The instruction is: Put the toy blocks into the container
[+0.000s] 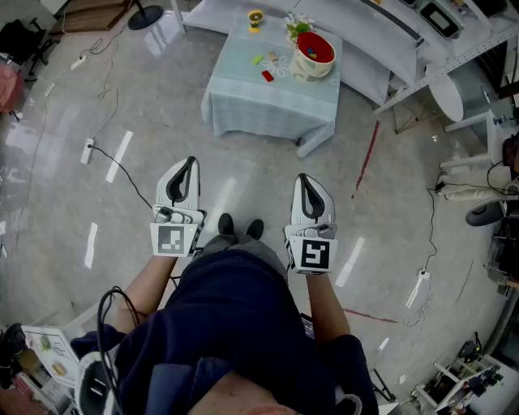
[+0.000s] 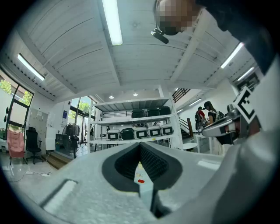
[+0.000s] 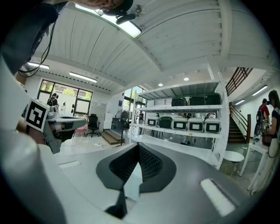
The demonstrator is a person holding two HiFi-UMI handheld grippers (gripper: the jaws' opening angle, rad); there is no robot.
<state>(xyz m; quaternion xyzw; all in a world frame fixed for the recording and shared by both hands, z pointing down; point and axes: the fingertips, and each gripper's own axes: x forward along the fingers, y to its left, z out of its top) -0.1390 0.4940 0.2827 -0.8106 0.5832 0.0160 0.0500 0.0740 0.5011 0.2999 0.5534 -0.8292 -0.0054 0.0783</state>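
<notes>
A small table with a pale blue cloth (image 1: 243, 101) stands far ahead across the floor. On it lie a red block (image 1: 268, 76), a green block (image 1: 257, 58) and a yellowish block (image 1: 273, 58), next to a white container with a red inside (image 1: 316, 50) that holds a few coloured pieces. My left gripper (image 1: 190, 162) and right gripper (image 1: 302, 178) are held level at waist height, well short of the table. Both are shut with nothing between the pads. Past the left gripper (image 2: 140, 146) tips a sliver of the red block (image 2: 140, 180) shows. The right gripper (image 3: 138, 146) points toward shelving.
A small yellow toy (image 1: 255, 18) and a flower sprig (image 1: 298, 26) sit on the table too. Cables and a power strip (image 1: 87, 151) lie on the floor at left. A red tape line (image 1: 366, 158), a white round stool (image 1: 446, 93) and racks stand at right. My shoes (image 1: 240, 227) show below.
</notes>
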